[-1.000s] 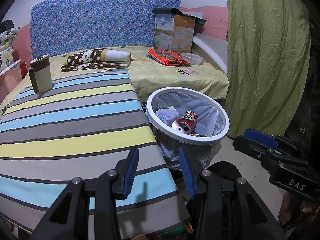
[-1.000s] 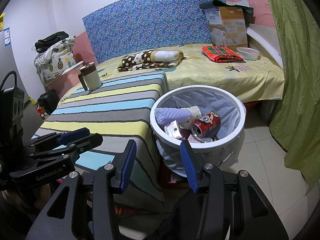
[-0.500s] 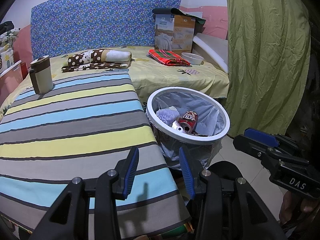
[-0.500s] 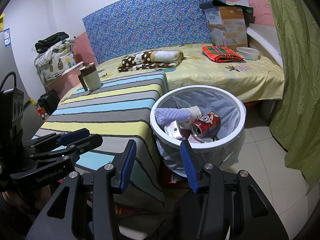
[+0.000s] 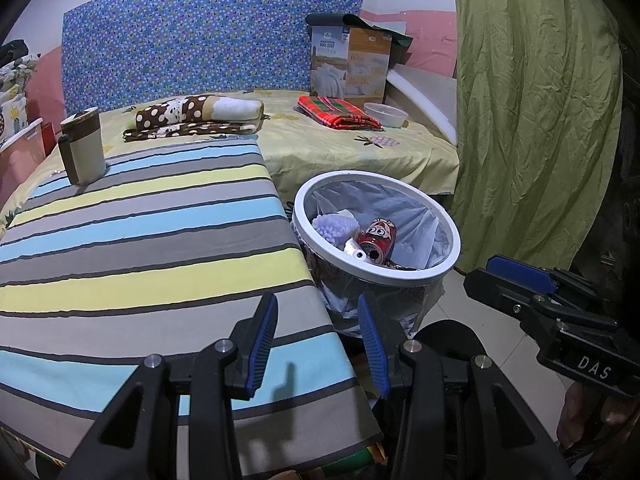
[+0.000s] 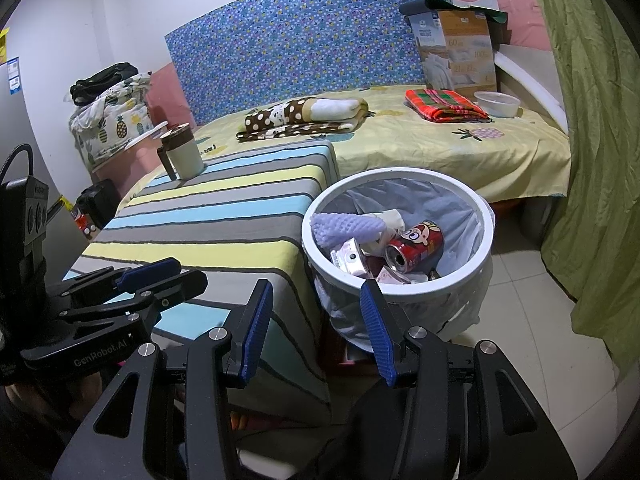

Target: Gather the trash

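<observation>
**Bin with collected trash, both grippers idle**

Places are given relative to the bin (image 6: 486,216), a round white-rimmed container lined with a pale bag, standing on the tiled floor (image 6: 532,300).

Bed (image 6: 420,148): behind the bin, yellow sheet, blue flowered headboard (image 6: 304,44). On it lie a folded dotted blanket (image 6: 304,116), a red plaid cloth (image 6: 444,106), a white bowl (image 6: 498,104) and a printed box (image 6: 460,52), all well behind the bin.

Curtain (image 6: 592,120): green, hanging to the right of the bin.

Surface (image 5: 132,248): covered in a striped cloth, directly left of the bin, its edge just beside the rim. A lidded mug (image 5: 82,148) stands at its far corner, well apart from the bin.

Left gripper (image 5: 316,340): near side of the bin, over the corner of the surface; jaws apart, nothing between them.

Right gripper (image 6: 316,332): near side of the bin, in front of its rim; jaws apart, nothing between them. Each gripper appears at the edge of the other's view.

Trash, all inside the bin: a lilac foam net (image 6: 348,226) at the left, a red can (image 6: 416,246) lying on its side at centre, a small silver camera (image 6: 352,258) towards the near rim, and crumpled paper (image 6: 390,220) between net and can.
</observation>
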A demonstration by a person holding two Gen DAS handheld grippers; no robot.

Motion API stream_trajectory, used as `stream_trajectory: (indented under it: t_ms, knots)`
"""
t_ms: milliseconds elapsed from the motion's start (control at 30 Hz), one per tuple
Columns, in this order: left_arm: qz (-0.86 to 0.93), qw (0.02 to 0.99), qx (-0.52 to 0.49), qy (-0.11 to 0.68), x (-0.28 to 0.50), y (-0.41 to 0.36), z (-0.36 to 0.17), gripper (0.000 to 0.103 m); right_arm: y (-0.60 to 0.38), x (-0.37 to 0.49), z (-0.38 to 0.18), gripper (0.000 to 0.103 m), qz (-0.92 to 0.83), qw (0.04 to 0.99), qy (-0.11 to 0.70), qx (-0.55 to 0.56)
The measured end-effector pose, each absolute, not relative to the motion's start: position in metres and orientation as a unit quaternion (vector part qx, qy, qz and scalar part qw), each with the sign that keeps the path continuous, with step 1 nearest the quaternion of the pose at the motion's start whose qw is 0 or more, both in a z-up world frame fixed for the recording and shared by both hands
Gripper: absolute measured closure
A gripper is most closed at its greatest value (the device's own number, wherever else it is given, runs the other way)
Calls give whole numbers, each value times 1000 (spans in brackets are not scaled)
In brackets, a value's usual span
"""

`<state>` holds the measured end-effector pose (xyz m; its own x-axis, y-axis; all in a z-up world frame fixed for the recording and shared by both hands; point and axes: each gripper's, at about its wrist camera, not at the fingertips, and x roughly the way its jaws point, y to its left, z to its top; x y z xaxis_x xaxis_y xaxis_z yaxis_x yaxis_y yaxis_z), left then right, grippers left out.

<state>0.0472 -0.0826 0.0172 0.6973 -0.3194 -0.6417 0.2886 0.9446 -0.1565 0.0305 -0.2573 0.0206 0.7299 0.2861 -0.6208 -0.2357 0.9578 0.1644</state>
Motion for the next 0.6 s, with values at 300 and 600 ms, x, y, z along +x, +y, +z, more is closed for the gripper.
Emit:
stream_trajectory:
  t_ms: [300, 600]
  knots:
    - [-157, 922, -18, 354, 48, -83, 16, 60, -256, 30, 20, 55, 141, 929, 341, 38]
    - [-164, 919, -21, 358, 48, -86, 14, 60, -255, 29, 19, 55, 141, 928, 342, 38]
